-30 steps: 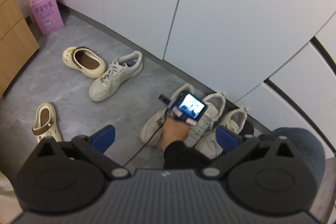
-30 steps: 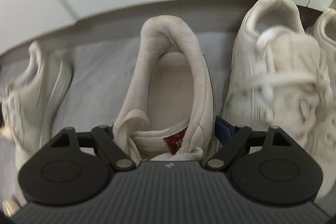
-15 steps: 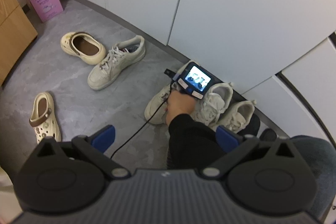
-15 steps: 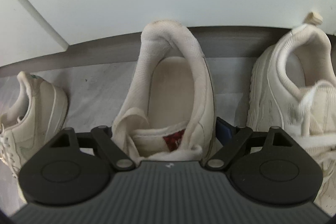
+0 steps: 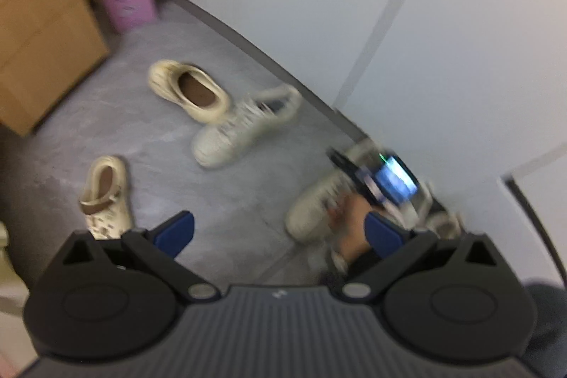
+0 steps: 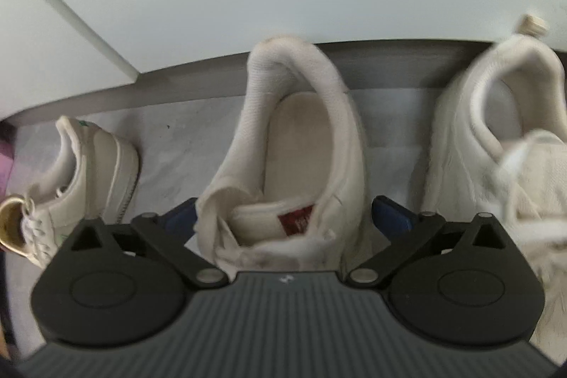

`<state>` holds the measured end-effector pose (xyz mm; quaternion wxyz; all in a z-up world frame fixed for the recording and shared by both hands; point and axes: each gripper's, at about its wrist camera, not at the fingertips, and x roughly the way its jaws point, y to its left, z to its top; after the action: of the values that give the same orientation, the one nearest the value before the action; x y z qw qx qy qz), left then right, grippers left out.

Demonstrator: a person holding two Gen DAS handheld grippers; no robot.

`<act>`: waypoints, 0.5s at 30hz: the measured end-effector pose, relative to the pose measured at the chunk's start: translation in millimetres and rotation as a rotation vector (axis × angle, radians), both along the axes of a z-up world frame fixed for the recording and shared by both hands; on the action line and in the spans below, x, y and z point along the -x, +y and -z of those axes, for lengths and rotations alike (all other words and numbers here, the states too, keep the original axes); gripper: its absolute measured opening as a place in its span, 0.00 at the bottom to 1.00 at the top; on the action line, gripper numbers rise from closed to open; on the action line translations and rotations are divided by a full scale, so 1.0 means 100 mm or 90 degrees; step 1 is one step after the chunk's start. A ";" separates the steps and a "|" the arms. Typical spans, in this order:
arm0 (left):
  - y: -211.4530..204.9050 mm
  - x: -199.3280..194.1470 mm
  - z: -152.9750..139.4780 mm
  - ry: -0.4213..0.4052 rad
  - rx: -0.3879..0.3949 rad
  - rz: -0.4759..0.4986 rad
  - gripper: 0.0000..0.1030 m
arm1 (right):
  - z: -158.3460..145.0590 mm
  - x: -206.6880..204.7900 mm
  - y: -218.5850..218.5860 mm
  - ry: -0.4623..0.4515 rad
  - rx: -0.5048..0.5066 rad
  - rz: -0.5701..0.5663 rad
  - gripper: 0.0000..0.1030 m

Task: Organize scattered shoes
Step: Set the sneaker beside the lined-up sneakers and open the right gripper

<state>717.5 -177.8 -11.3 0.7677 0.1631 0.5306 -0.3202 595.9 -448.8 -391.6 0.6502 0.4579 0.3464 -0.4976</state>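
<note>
- In my left wrist view, going from the left edge: one cream clog (image 5: 106, 197) lies at lower left, the other clog (image 5: 189, 91) sits in the upper middle, touching a loose white sneaker (image 5: 244, 126), all well apart from the row at the wall on the right.
- My left gripper (image 5: 278, 231) hangs released and empty above the grey floor (image 5: 219, 186), its blue pads (image 5: 175, 231) wide apart; the lower-left clog lies nearest it.
- In my right wrist view, a stray sneaker (image 6: 76, 186) stands at left, a gap of floor beside it.
- My right gripper (image 6: 283, 213) straddles the centre sneaker (image 6: 297, 144), whose long axis runs straight ahead, heel toward the baseboard (image 6: 177, 84). Whether the pads press its sides or have let go, I cannot tell.
- At right, a laced sneaker (image 6: 496, 130) stands just beside it, parallel.
</note>
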 end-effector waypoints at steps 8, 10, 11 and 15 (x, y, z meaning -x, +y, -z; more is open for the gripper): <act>0.31 -0.33 0.04 0.002 -0.012 -0.051 1.00 | -0.56 -0.08 0.44 -0.022 0.009 -0.056 1.00; 0.37 -0.34 0.01 -0.006 -0.009 -0.053 1.00 | -0.77 -0.17 0.51 -0.028 0.008 -0.090 1.00; 0.40 -0.35 -0.01 -0.010 -0.008 -0.053 1.00 | -0.90 -0.19 0.58 -0.028 0.007 -0.104 1.00; 0.48 -0.41 -0.06 -0.013 0.000 -0.068 1.00 | -1.45 -0.22 0.70 -0.036 0.004 -0.156 1.00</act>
<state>758.4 -129.5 -5.8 0.7890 0.1375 0.5308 -0.2770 617.5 -378.7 -246.5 0.7169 0.4240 0.3797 -0.4027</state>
